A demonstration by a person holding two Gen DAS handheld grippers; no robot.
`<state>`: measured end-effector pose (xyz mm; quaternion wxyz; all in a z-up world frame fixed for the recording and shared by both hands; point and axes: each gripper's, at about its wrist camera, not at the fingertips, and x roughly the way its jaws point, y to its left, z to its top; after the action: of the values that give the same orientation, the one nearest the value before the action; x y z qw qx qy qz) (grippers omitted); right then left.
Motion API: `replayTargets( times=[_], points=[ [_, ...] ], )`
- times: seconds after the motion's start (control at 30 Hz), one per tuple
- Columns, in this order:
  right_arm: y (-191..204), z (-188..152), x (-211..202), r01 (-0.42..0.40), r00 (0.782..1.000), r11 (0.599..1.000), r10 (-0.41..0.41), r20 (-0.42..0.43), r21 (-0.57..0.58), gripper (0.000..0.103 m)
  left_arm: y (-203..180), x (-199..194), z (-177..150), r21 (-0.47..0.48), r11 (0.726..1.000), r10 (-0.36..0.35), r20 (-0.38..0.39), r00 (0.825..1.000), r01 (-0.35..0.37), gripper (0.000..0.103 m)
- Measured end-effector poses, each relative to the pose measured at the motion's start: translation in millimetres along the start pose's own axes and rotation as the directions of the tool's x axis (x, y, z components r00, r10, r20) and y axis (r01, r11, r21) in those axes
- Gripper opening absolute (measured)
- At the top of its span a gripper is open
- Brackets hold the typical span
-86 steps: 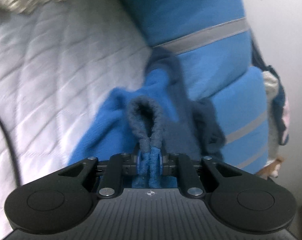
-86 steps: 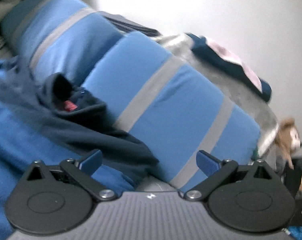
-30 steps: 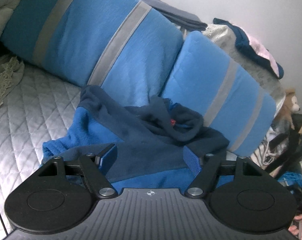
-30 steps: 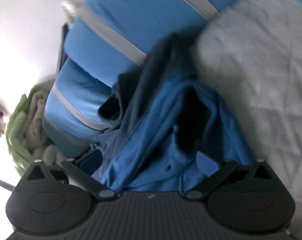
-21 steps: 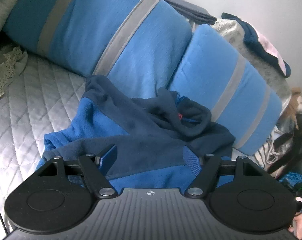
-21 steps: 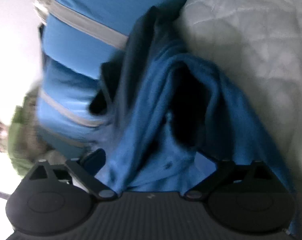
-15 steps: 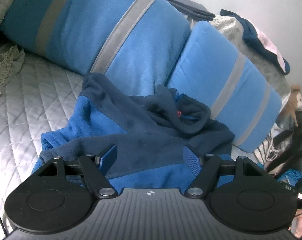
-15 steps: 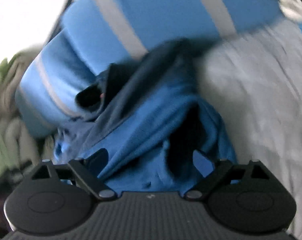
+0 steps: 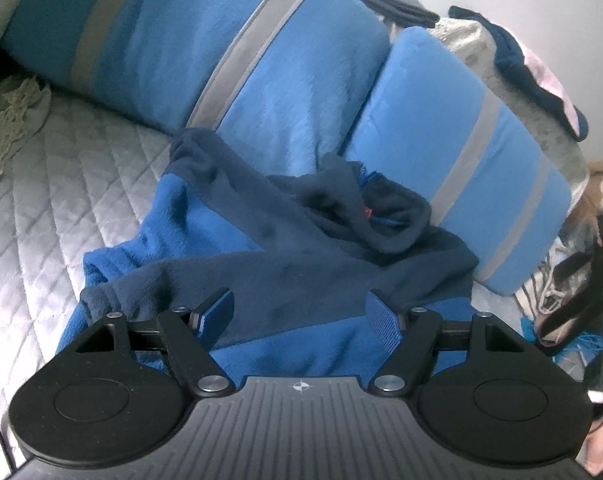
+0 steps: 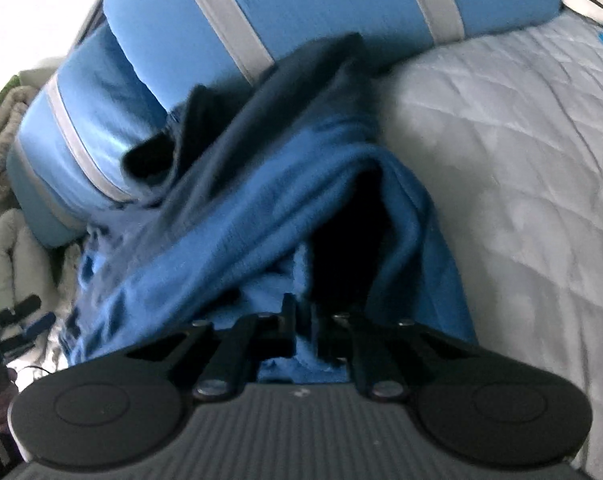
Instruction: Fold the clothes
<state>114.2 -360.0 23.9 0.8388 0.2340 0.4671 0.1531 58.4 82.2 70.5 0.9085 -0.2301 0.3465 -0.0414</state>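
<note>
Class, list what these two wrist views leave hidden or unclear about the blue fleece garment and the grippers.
- Right wrist view: right gripper pads, buried in the fleece garment.
- Left wrist view: garment's near hem, behind the left gripper body.
- Both views: garment's type; it lies crumpled.
- Right wrist view: motion blur softens detail.

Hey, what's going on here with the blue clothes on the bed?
A person is folding a blue and navy fleece top that lies crumpled on a quilted bed against two blue striped pillows. The right gripper has just closed and now pinches the top's bright blue edge. The left gripper hovers open over the navy part, gripping nothing. No fold is made yet.
</note>
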Motion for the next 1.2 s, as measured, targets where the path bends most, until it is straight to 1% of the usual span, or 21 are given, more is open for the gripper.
replayTargets(
  times=[0.1,0.23,0.43,0.5,0.57,0.6,0.63,0.67,0.7,0.77,0.87,0.97,1.03,1.13,1.2],
  points=[
    [-1,-7,1,0.017,1.000,1.000,-0.017,-0.017,-0.003,0.006,3,2,0,-0.015,1.000,0.002,-0.012,1.000,-0.002,0.072],
    [0,-12,0,0.033,0.999,0.999,-0.033,-0.033,-0.009,0.005,3,4,0,-0.012,1.000,0.005,-0.016,1.000,-0.006,0.072],
    [10,-21,-3,0.050,0.998,0.997,-0.052,-0.032,-0.059,0.005,4,6,-1,-0.020,1.000,-0.002,-0.033,0.999,0.001,0.072],
    [12,-21,-4,0.050,0.999,0.995,-0.051,-0.019,-0.085,0.008,3,7,-2,-0.021,1.000,-0.006,-0.039,0.999,0.005,0.072],
    [10,-19,-9,0.043,0.999,0.997,-0.042,0.013,-0.072,0.034,3,7,-2,-0.020,1.000,-0.008,-0.043,0.999,0.008,0.072],
    [10,-17,-12,0.039,0.999,0.997,-0.037,0.028,-0.065,0.044,3,7,-2,-0.021,1.000,-0.010,-0.045,0.999,0.009,0.072],
    [9,-16,-14,0.035,0.999,0.998,-0.033,0.043,-0.058,0.059,3,7,-3,-0.022,1.000,-0.012,-0.046,0.999,0.011,0.072],
    [6,-15,-15,0.028,0.998,0.999,-0.026,0.048,-0.045,0.072,3,7,-3,-0.023,1.000,-0.011,-0.048,0.999,0.010,0.072],
    [4,-13,-17,0.022,0.998,0.999,-0.020,0.054,-0.032,0.076,3,7,-3,-0.023,1.000,-0.010,-0.049,0.999,0.009,0.072],
    [0,-11,-19,0.007,0.998,1.000,-0.007,0.063,-0.004,0.078,4,9,-3,-0.031,1.000,-0.008,-0.056,0.998,0.006,0.072],
    [-10,-9,-10,-0.037,0.999,0.996,0.035,0.029,0.076,0.078,6,10,-4,-0.048,0.999,-0.010,-0.070,0.998,0.007,0.072],
    [-18,-9,-2,-0.036,0.999,0.990,0.035,0.008,0.138,0.077,7,12,-6,-0.055,0.998,-0.011,-0.077,0.997,0.007,0.072],
    [-23,-9,0,-0.053,0.999,0.982,0.051,0.018,0.182,0.078,7,12,-6,-0.054,0.999,-0.010,-0.079,0.997,0.005,0.072],
    [-19,-8,-4,-0.073,0.997,0.985,0.068,0.042,0.154,0.078,7,12,-7,-0.059,0.998,-0.011,-0.082,0.997,0.006,0.072],
    [-15,-8,-3,-0.078,0.997,0.988,0.074,0.034,0.135,0.079,7,13,-7,-0.063,0.998,-0.011,-0.084,0.996,0.006,0.072]
  ],
)
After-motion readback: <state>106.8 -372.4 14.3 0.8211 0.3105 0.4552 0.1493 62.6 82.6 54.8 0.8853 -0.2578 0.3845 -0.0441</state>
